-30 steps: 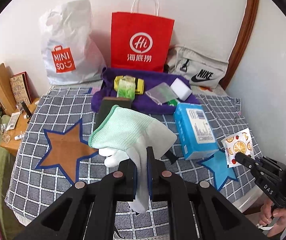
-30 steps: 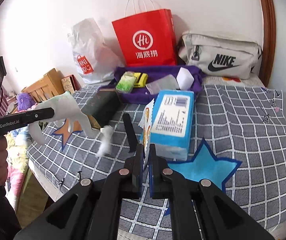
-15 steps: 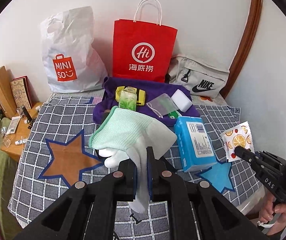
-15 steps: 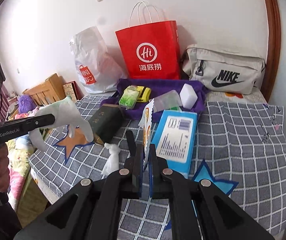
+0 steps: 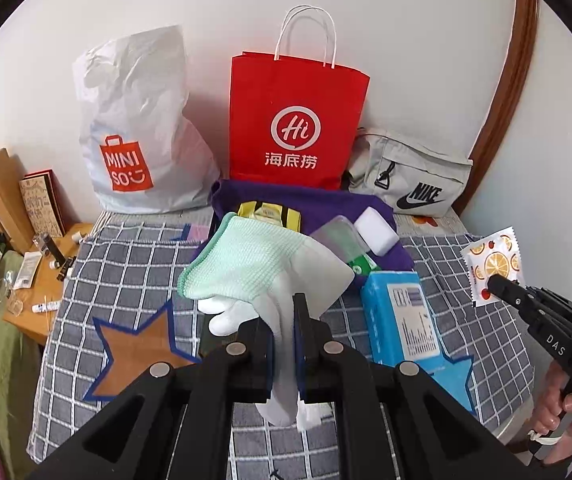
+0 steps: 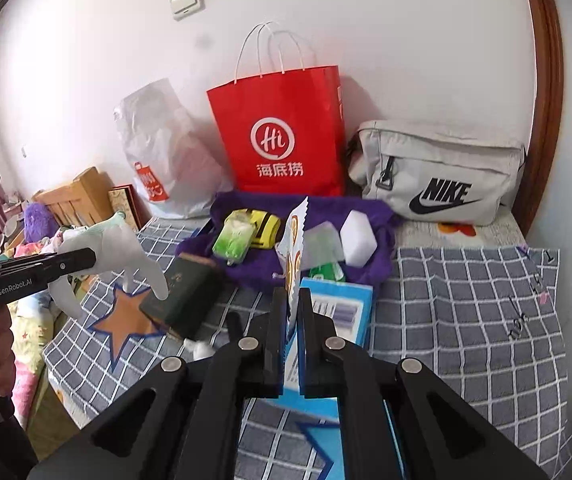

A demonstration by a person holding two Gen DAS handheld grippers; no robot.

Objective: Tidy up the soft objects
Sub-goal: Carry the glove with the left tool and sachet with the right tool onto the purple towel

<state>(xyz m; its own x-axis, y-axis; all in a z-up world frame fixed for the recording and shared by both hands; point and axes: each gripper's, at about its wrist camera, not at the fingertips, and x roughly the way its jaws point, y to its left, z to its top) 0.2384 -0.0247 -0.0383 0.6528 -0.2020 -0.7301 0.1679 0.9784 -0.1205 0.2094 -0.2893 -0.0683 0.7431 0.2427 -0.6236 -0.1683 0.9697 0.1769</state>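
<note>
Bags are faced ahead: glove point(image 5: 270, 264) is clamped by left gripper point(image 5: 284, 344), orange-print sachet point(image 6: 294, 252) by right gripper point(image 6: 293, 320), nearer red Haidilao bag point(image 6: 282, 132).

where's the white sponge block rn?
The white sponge block lies on the purple cloth, right of centre in both wrist views, beside the clear pouch and in front of the grey Nike bag.

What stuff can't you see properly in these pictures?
- Inside the red paper bag and the white plastic Miniso bag: their own walls hide it, both views.
- Dark green box: in the left view, the white-and-mint glove covers it.
- Blue tissue pack: the right fingers hide its near end.
- Fruit-print sachet: text too small.
</note>
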